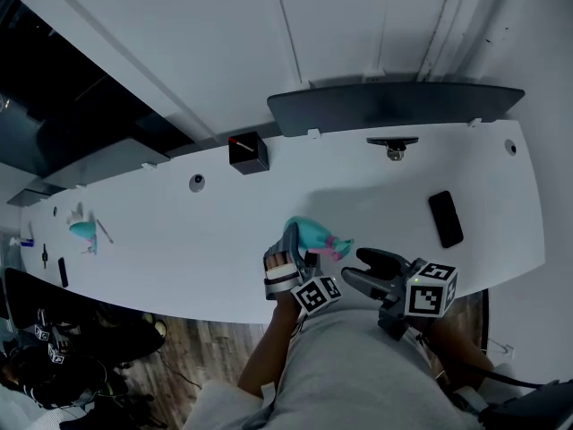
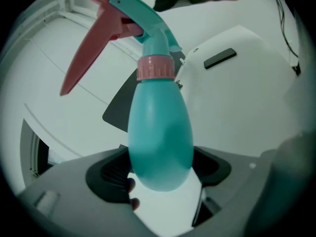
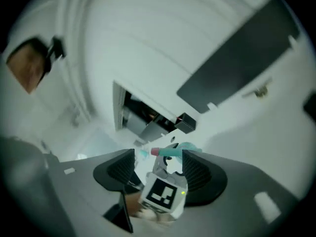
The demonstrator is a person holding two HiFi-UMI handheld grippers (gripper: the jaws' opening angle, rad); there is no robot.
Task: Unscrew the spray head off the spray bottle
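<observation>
A teal spray bottle [image 1: 312, 233] with a pink collar [image 2: 155, 67] and a teal and pink spray head [image 2: 121, 23] is held above the white table's [image 1: 179, 240] near edge. My left gripper [image 1: 298, 247] is shut on the bottle's rounded body [image 2: 160, 132], with both pads pressing its lower end. In the head view the nozzle [image 1: 340, 245] points right, toward my right gripper [image 1: 358, 269]. That gripper stands open just right of the spray head, apart from it. In the right gripper view its wide jaws [image 3: 158, 164] frame the left gripper's marker cube [image 3: 160, 194] and the bottle [image 3: 186, 149] beyond.
A black phone [image 1: 445, 219] lies on the table's right side. A black box [image 1: 248, 152] and a dark grey panel [image 1: 394, 106] stand at the back edge. Another teal item [image 1: 83, 231] sits far left. Wooden floor [image 1: 206, 348] lies below the table's front edge.
</observation>
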